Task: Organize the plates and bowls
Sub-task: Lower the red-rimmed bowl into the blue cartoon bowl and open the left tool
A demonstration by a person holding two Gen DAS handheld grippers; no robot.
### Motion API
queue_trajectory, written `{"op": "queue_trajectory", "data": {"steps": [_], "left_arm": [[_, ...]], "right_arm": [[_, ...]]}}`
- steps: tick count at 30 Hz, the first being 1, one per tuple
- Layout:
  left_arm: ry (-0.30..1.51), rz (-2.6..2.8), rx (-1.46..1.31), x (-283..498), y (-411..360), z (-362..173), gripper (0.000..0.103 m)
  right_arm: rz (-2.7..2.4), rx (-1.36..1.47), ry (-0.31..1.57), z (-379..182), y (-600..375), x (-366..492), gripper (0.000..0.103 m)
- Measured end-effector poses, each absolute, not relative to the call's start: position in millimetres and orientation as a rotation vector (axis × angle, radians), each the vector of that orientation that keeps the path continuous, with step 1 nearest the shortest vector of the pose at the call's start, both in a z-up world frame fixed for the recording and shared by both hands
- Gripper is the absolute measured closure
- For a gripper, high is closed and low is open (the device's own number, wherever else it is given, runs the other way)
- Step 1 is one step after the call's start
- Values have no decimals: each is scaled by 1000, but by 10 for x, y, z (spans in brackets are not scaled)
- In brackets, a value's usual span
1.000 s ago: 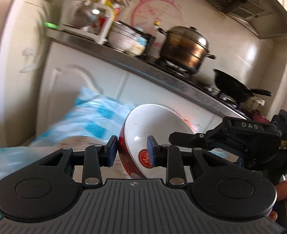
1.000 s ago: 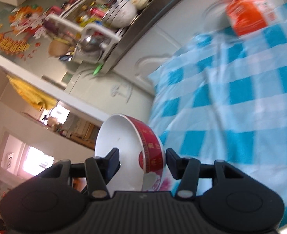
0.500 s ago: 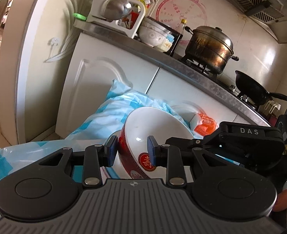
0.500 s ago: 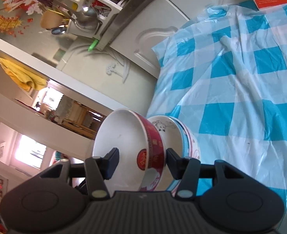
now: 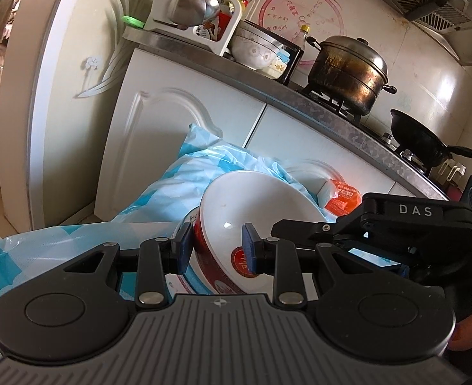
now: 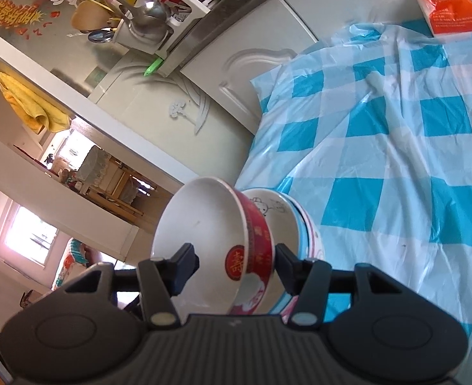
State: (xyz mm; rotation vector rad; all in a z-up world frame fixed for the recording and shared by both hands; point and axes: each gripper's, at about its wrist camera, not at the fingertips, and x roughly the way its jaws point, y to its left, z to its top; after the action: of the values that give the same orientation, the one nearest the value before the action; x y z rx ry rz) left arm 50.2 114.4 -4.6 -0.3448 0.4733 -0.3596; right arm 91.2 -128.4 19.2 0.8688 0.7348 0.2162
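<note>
A red bowl (image 5: 258, 211) with a white inside is held tilted over a stack of bowls on the blue checked tablecloth (image 6: 396, 147). My left gripper (image 5: 216, 245) is shut on its near rim. My right gripper (image 6: 237, 256) straddles the opposite rim of the red bowl (image 6: 252, 243) with a gap at both fingers; it also shows in the left wrist view (image 5: 396, 224). The stack (image 6: 287, 224) has a white cartoon bowl on top, just beside and under the red bowl.
An orange packet (image 6: 451, 3) lies at the far side of the cloth. White cabinets (image 5: 178, 122) stand behind, with a counter carrying a utensil rack (image 5: 197, 9), bowls (image 5: 255, 51), a steamer pot (image 5: 348, 70) and a black pan (image 5: 422, 141).
Both grippers have moved with the red bowl down towards the table. The bowl stack has come into view and the red bowl now hangs right against it.
</note>
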Motion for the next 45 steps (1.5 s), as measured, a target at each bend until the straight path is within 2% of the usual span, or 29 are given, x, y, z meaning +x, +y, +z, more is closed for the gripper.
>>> {"op": "queue_trajectory", "data": {"steps": [19, 33, 34, 36, 37, 41, 42, 44, 45], "left_arm": [[489, -361, -317, 551, 1116, -63, 69], [486, -349, -312, 530, 1117, -66, 65], [473, -337, -310, 517, 1118, -60, 61], [458, -324, -301, 496, 1133, -30, 60], [461, -319, -303, 495, 1146, -22, 53], [467, -306, -324, 473, 1221, -20, 47], [461, -300, -322, 454, 1238, -6, 43], [448, -299, -321, 406, 1254, 23, 31], [442, -299, -317, 382, 1253, 37, 24]], "right_arm": [[203, 829, 698, 230, -1277, 861, 47], [167, 847, 643, 286, -1318, 730, 38], [157, 843, 636, 292, -1328, 713, 34], [138, 833, 624, 304, -1351, 680, 33], [136, 839, 621, 305, -1366, 666, 33], [104, 886, 586, 320, -1457, 555, 30], [97, 895, 574, 336, -1475, 507, 28], [76, 900, 537, 373, -1503, 381, 17], [54, 892, 524, 390, -1514, 315, 15]]}}
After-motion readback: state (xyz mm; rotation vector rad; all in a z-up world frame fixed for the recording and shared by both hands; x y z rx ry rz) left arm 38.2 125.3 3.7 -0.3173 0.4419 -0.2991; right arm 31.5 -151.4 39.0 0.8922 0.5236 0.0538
